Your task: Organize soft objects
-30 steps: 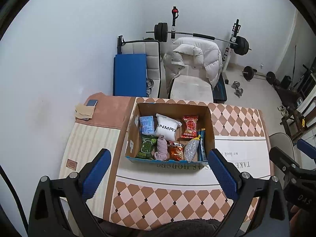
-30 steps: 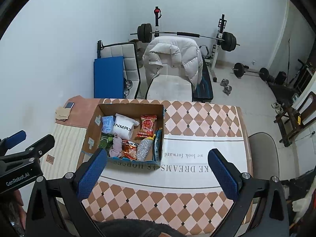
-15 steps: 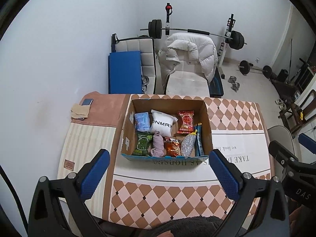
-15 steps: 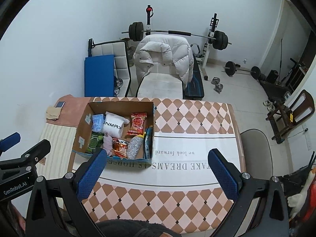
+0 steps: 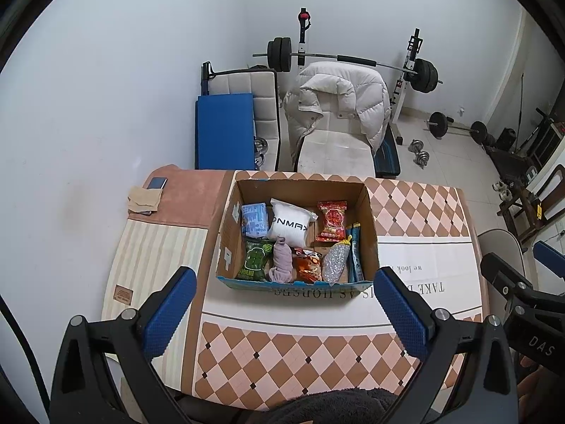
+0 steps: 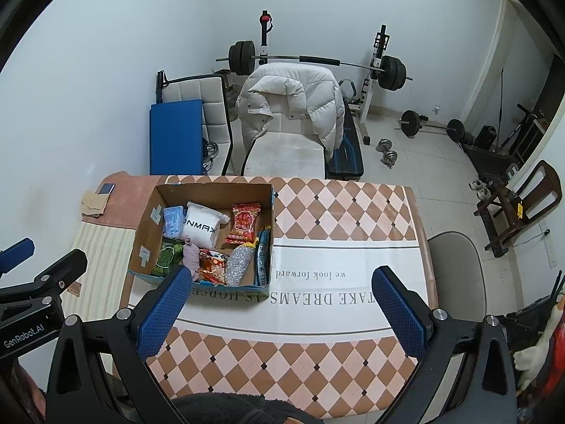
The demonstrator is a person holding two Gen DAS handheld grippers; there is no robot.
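Both wrist views have pulled back and up over the last second, so the cardboard box [image 5: 298, 190] sits lower and further from the cameras than before, its contents unchanged.

Covering the table, the tablecloth [image 6: 317, 353] is a brown-and-pink diamond check with a white band printed "we look forward" and, below it, "TAKE DREAMS AS HORSES", partly hidden by the box. The box stands on the cloth's left part, open-topped. Inside it, a white pouch [image 5: 289, 224] printed "ONMAX" lies at the back, a blue tissue pack [image 5: 253, 219] to its left and a red snack bag [image 5: 331, 221] to its right. Along the front wall are a green packet [image 5: 255, 259], a mauve cloth roll [image 5: 282, 263], an orange snack bag [image 5: 308, 265], a silver glitter pouch [image 5: 335, 263] and a blue sachet [image 5: 355, 256]; their small print is unreadable.

The left gripper [image 5: 285, 304] hangs above the table with jaws spread wide, holding nothing; its body reads "GenRobot.AI" in the right view. The right gripper [image 6: 282, 302] is likewise spread and empty, marked "DAS" in the left view.
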